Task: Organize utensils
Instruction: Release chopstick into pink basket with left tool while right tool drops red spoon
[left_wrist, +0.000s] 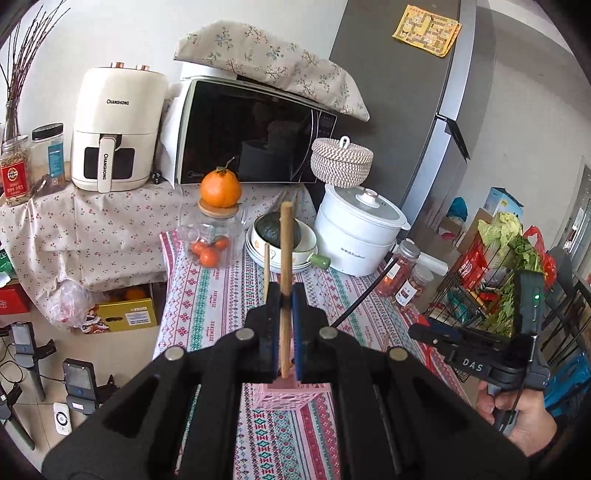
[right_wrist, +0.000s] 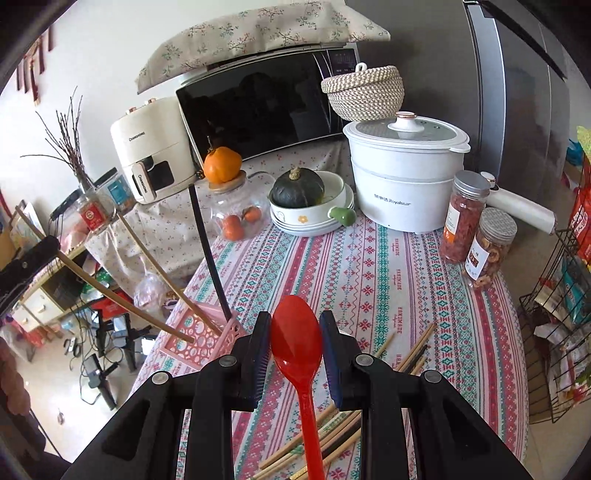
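left gripper (left_wrist: 284, 295): jaws closed on a wooden chopstick (left_wrist: 285, 258), which stands near upright between the pads, its lower end down in the pink holder (left_wrist: 284, 397) just below the gripper; the gripper points forward and somewhat down over the bench (left_wrist: 207, 295). a second thin wooden stick (left_wrist: 266, 269) rises just beside the left jaw. right gripper (right_wrist: 295, 343): jaws closed on a red plastic spoon (right_wrist: 295, 339), pads against both sides of the bowl, which faces up and forward, handle running back under the gripper; it tilts down toward the bench. seen from the left wrist, a bare hand (left_wrist: 517, 413) holds the right gripper's handle at the lower right, well apart from the holder. in the right wrist view the pink holder sits at the bench's left edge with two wooden chopsticks and one black chopstick (right_wrist: 208, 251) leaning out of it. loose chopsticks (right_wrist: 332, 435), pale and dark, lie in a heap on the patterned cloth beneath the right gripper.
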